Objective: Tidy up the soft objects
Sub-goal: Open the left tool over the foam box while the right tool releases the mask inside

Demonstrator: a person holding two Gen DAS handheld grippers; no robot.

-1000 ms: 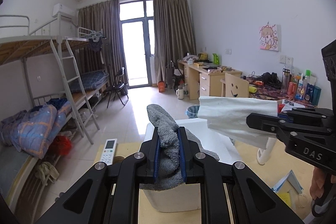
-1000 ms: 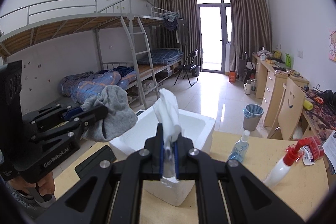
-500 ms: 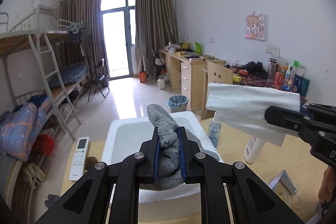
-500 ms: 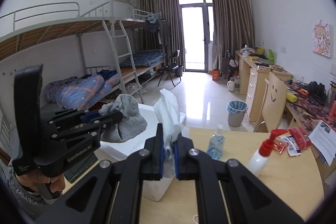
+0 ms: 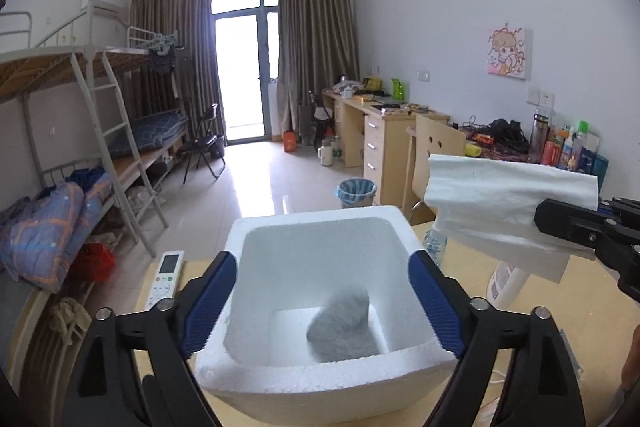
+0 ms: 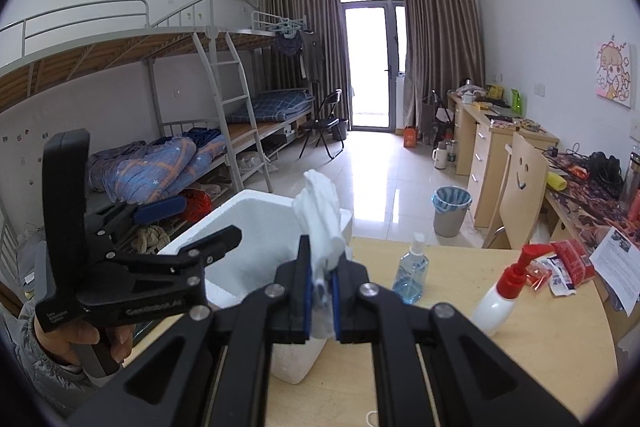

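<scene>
A white foam box (image 5: 320,383) stands on the wooden table, open at the top. A grey sock (image 5: 340,327) lies blurred inside it near the bottom. My left gripper (image 5: 322,303) is open and empty above the box, its blue pads either side of the rim; it also shows in the right wrist view (image 6: 192,223). My right gripper (image 6: 321,291) is shut on a white cloth (image 6: 322,215), held just right of the box (image 6: 256,223). The cloth also shows in the left wrist view (image 5: 504,203).
On the table are a white remote (image 5: 165,279), a blue sanitizer bottle (image 6: 412,271), a white pump bottle with red top (image 6: 500,291) and red packets with papers (image 6: 568,263). Bunk beds stand left, desks and a chair right.
My left gripper opened and let go of the grey sock, which dropped into the foam box. The right gripper with the white cloth stayed beside the box.
</scene>
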